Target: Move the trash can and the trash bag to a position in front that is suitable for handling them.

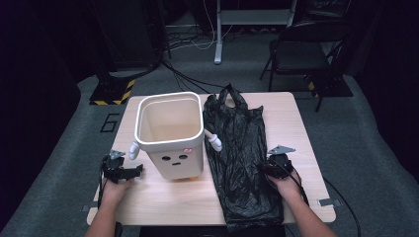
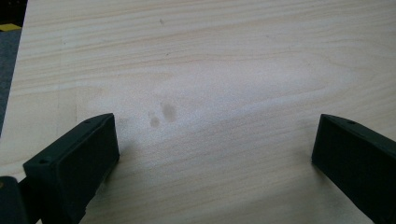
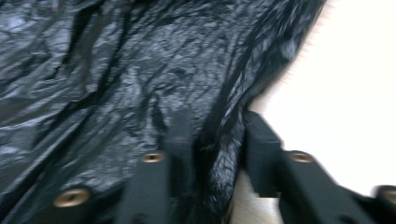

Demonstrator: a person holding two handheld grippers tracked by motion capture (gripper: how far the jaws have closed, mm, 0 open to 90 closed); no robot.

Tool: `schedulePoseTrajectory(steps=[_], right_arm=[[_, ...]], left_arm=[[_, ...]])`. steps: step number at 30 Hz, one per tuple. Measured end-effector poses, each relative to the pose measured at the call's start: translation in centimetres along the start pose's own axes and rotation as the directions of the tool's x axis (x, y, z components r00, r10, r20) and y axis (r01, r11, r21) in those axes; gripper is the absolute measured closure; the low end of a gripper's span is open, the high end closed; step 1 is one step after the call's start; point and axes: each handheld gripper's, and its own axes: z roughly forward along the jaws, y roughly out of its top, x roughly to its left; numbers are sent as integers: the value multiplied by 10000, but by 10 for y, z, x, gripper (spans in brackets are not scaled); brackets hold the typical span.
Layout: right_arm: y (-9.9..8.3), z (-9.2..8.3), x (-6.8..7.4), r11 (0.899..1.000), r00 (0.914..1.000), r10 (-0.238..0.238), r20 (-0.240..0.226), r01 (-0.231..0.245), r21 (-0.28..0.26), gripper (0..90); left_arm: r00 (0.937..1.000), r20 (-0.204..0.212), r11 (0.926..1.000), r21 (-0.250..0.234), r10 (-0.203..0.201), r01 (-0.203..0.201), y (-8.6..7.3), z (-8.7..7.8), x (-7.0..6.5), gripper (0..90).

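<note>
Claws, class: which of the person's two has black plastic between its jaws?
The right claw: its jaws straddle a fold at the edge of the black bag. The left claw stands wide open over bare wooden table, beside the white bin.

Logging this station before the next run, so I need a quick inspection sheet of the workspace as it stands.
Surface: pale wooden table, faint dark smudges in the left gripper view.
Job's things: black plastic bag spread flat at the right; white bin upright, nothing visible inside, beside it at the left.
Clutter: nothing seen.
Grippers: left gripper open over bare wood; right gripper at the bag's right edge, a fold of bag between the jaws, grip not clear.
Cables: one trails from each gripper; more lie on the floor behind the table.
Surroundings: grey carpet, folding chair, dark room.
</note>
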Motion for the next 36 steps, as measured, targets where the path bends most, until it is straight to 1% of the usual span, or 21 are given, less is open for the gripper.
schedulePoseTrajectory(steps=[3,4,5,6,7,8,9,12,13,15,18,19,21,25,26,27,29,32,34,35,36], right_arm=[[1,0,-1,10000,9998,-57,-184,57,-23,839],[1,0,-1,10000,9998,-57,-184,57,-23,839],[1,0,-5,9998,9994,190,-282,-189,18,892],[1,0,-5,9998,9994,190,-282,-189,18,892],[0,0,-11,9997,9996,231,-191,-232,-26,898],[0,0,-11,9997,9996,231,-191,-232,-26,898],[-2,-2,-20,9978,9978,654,-120,-655,-68,899],[-4,-3,-27,9953,9953,965,-54,-965,-121,899],[-6,-5,-36,9907,9909,1346,23,-1345,-183,899],[-8,-7,-44,9852,9854,1701,105,-1698,-256,899],[-10,-9,-50,9858,9853,1671,359,-1663,-248,899],[-11,-12,-55,9875,9852,1572,680,-1564,-181,898],[-14,-16,-60,9865,9837,1636,748,-1631,-130,898],[-21,-24,-72,9762,9729,2171,800,-2163,-187,898],[-21,-24,-72,9762,9729,2171,800,-2163,-187,898],[-24,-29,-76,9733,9679,2296,1020,-2285,-220,898],[-26,-32,-79,9671,9612,2544,1068,-2522,-336,898],[-28,-34,-82,9642,9579,2650,1101,-2623,-386,897],[-31,-35,-85,9674,9601,2528,1191,-2525,-180,813],[-31,-36,-86,9650,9565,2619,1285,-2612,-226,734],[-31,-36,-86,9650,9565,2619,1285,-2612,-226,734]], left_arm=[[10000,-2,10000,0,-3,3,0,0,0,5],[10000,-2,10000,0,-3,3,0,0,0,5],[10000,-3,10000,-1,-5,5,0,0,0,5],[10000,-3,10000,-1,-5,5,0,0,0,5],[10000,-3,10000,0,-2,2,0,0,0,5],[10000,-3,10000,0,-2,2,0,0,0,5],[10000,-3,10000,0,-3,3,0,0,0,5],[10000,-2,10000,2,-1,1,0,0,0,5],[10000,-3,10000,1,-4,4,0,0,0,5],[10000,-1,10000,2,-4,4,0,0,0,5],[10000,-3,10000,2,-6,6,0,0,0,5],[10000,-3,10000,2,-7,7,0,0,0,5],[10000,-7,10000,-4,-13,13,0,0,0,6],[10000,-5,10000,-2,-17,17,0,0,0,6],[10000,-5,10000,-2,-17,17,0,0,0,6],[10000,-6,10000,-6,-21,21,0,0,0,6],[10000,-4,10000,-7,-23,23,0,0,0,6],[10000,-3,10000,-8,-24,24,0,0,0,6],[10000,-5,10000,-16,-27,27,0,0,0,9],[10000,-7,10000,-71,-21,21,0,-1,0,14],[10000,-7,10000,-71,-21,21,0,-1,0,18]])
